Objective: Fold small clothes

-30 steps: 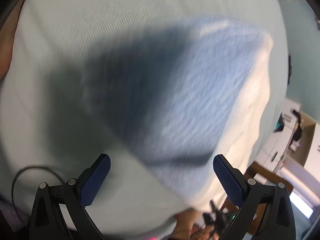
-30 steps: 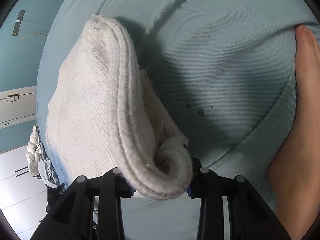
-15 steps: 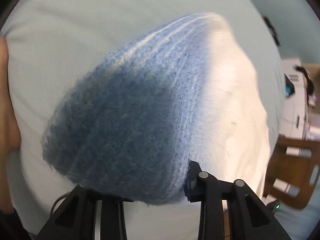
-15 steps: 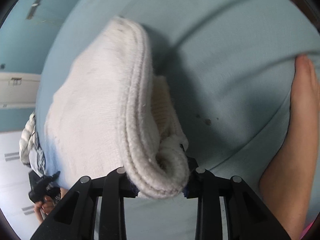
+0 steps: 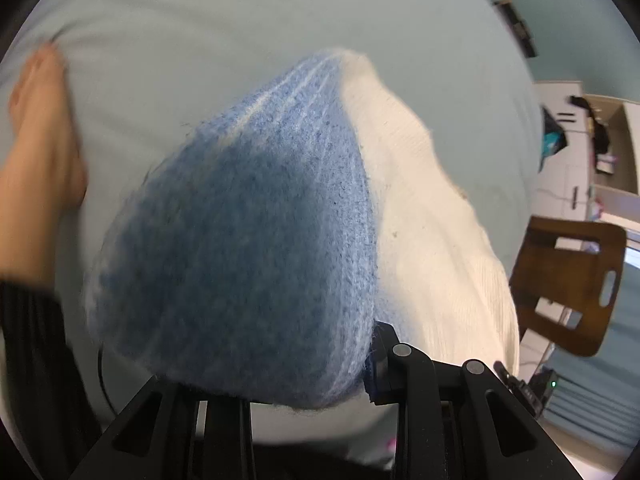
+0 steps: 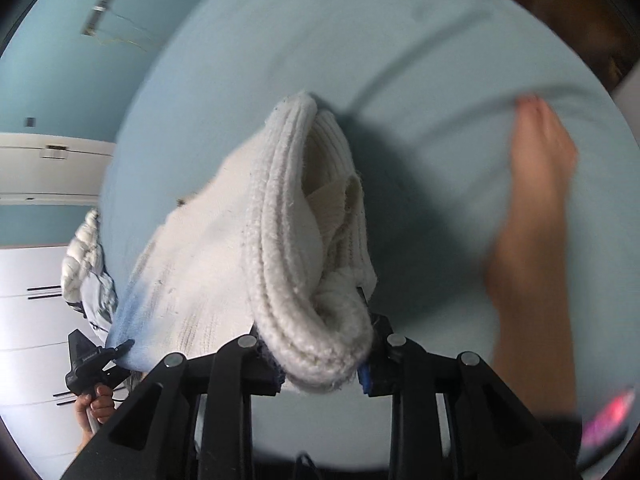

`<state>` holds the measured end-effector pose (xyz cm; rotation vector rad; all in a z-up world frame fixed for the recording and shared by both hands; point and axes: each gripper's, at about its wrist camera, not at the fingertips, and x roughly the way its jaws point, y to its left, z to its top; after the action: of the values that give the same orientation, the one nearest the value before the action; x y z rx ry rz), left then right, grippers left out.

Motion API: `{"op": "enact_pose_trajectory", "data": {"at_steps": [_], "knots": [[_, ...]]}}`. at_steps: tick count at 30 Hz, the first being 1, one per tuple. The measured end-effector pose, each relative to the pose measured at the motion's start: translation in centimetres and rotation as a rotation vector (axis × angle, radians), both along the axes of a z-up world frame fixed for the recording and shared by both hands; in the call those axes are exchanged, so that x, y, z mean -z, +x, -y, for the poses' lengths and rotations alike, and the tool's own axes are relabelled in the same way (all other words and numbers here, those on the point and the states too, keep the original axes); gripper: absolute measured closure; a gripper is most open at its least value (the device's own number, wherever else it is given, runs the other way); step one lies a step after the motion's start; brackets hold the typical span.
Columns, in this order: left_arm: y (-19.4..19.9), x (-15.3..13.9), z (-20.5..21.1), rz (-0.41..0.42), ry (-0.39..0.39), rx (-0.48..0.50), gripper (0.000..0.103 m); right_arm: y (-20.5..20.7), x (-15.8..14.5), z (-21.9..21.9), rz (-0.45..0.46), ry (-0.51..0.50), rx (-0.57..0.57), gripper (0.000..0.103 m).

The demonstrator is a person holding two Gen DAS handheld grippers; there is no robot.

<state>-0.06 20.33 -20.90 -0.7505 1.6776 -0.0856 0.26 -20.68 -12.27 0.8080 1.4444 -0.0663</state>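
left gripper: clamped on the sock's blue toe
right gripper: pinching its white cuff
sheet: pale blue, underneath

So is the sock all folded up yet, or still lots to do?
Not yet. Done: both ends are caught. The left gripper pinches the sock's blue toe, and the right gripper pinches its white cuff. In hand: it hangs above the light blue sheet. Left: bringing the ends together and laying it down.
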Motion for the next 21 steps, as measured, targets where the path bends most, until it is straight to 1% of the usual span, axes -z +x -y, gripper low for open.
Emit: {"op": "enact_pose_trajectory", "data": {"at_steps": [2,4,5,7,8,10,12,13,14,15,16,17,18,19,20,21], "knots": [[-1.3,1.0,-0.2,-0.076,0.010,-0.004,0.075,-0.7,1.2,0.0,-0.082,0.027,0.014,0.081],[-1.3,1.3,-0.2,-0.098,0.022,-0.006,0.075,-0.4,1.9,0.2,-0.119,0.055,0.041,0.081],[-0.4,1.2,0.3,-0.101,0.018,-0.019,0.075,0.1,2.0,0.3,-0.124,0.068,0.059,0.081],[1.7,0.2,0.7,-0.101,-0.015,-0.069,0.075,1.5,1.6,1.0,-0.129,0.117,0.116,0.081],[3.7,-0.3,0.2,-0.083,-0.039,-0.116,0.075,2.6,1.4,1.4,-0.126,0.141,0.147,0.081],[6.6,-0.8,-0.3,-0.037,-0.066,-0.171,0.074,5.2,1.3,2.2,-0.118,0.164,0.194,0.081],[10.0,-0.8,-0.6,-0.006,-0.076,-0.236,0.073,8.4,1.2,3.1,-0.100,0.169,0.243,0.080],[11.8,-0.3,-0.5,0.001,-0.070,-0.249,0.071,10.0,1.5,3.6,-0.098,0.167,0.263,0.076],[14.0,0.6,-0.3,0.003,-0.074,-0.265,0.068,11.9,1.8,4.1,-0.092,0.163,0.294,0.068],[15.8,1.6,0.1,0.008,-0.093,-0.263,0.061,13.5,2.1,4.5,-0.079,0.150,0.303,0.063],[17.7,2.7,0.4,0.032,-0.117,-0.260,0.052,15.3,2.6,4.8,-0.058,0.132,0.302,0.049],[19.4,3.5,0.4,0.086,-0.142,-0.266,0.044,17.5,3.2,5.4,-0.025,0.114,0.298,0.034],[20.7,3.8,0.1,0.157,-0.151,-0.264,0.019,18.8,3.6,5.7,0.002,0.098,0.294,0.029],[21.2,3.7,-0.5,0.195,-0.125,-0.253,0.004,19.5,4.0,6.5,0.029,0.074,0.288,0.027],[21.5,3.6,-0.9,0.225,-0.061,-0.241,0.000,20.0,4.4,6.8,0.050,0.046,0.289,0.027],[21.6,3.4,-1.4,0.241,0.013,-0.226,0.000,20.1,4.8,6.7,0.062,0.009,0.279,0.027]]}}
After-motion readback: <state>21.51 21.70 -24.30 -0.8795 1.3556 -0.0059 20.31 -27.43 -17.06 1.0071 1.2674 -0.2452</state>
